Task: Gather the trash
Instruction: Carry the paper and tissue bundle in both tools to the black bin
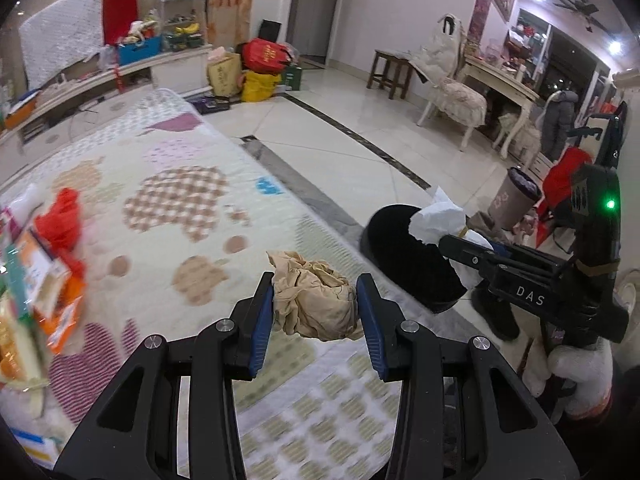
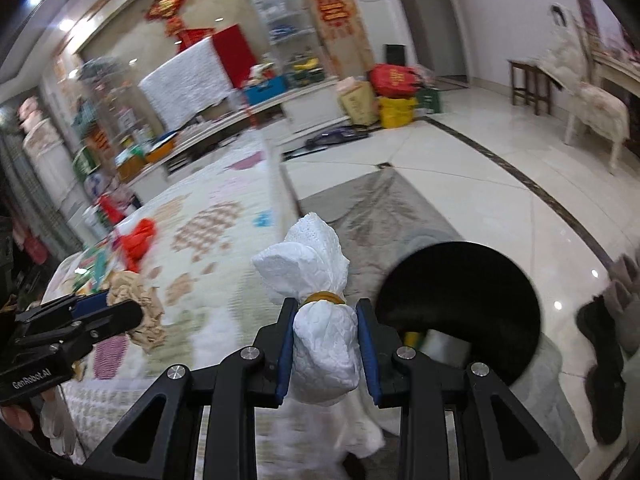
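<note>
A: What's left on the quilted mat (image 1: 188, 200)?

B: At its left edge, a heap of wrappers (image 1: 36, 280) and a red bag (image 1: 64, 216).

A: And in hand?

B: The left gripper (image 1: 315, 308) pinches a crumpled tan wad (image 1: 316, 300); the right gripper (image 2: 326, 344) squeezes a banded white tissue bundle (image 2: 320, 320). Neither is in the black bin (image 2: 496, 280) yet, though something already lies inside.

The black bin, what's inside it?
The right wrist view shows the black bin mostly dark inside. Near its lower edge something yellow and something pale show, too blurred to name. The right gripper and its white paper bundle hide the rest.
</note>
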A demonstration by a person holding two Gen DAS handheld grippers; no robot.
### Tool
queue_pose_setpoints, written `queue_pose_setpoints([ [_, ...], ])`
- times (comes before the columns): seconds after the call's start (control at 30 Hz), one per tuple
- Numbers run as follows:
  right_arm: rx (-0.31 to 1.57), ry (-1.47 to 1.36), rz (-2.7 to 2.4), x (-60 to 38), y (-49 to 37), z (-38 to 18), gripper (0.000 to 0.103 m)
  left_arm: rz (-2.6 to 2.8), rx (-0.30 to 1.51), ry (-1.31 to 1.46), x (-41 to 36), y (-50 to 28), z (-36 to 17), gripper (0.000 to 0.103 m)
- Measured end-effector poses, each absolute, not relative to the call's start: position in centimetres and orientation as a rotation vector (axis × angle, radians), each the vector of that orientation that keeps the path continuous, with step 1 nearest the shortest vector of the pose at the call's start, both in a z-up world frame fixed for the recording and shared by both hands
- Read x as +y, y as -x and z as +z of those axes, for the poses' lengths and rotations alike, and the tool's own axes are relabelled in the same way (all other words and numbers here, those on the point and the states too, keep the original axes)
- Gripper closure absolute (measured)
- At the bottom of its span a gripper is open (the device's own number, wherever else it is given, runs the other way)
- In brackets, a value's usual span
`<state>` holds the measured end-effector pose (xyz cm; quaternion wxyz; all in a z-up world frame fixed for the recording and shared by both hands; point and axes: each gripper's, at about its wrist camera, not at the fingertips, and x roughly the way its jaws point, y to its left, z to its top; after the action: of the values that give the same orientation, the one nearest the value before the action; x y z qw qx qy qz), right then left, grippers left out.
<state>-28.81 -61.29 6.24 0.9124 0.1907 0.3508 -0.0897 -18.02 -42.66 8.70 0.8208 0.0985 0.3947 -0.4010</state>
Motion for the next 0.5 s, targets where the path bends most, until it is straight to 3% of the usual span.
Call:
queue_pose_setpoints([
  [0.5,0.75,-0.492,-0.375,-70.2,32.3,3.9,0.075,-0.999,0.915,-0.191,-54.0,18.1,6.6,0.062],
])
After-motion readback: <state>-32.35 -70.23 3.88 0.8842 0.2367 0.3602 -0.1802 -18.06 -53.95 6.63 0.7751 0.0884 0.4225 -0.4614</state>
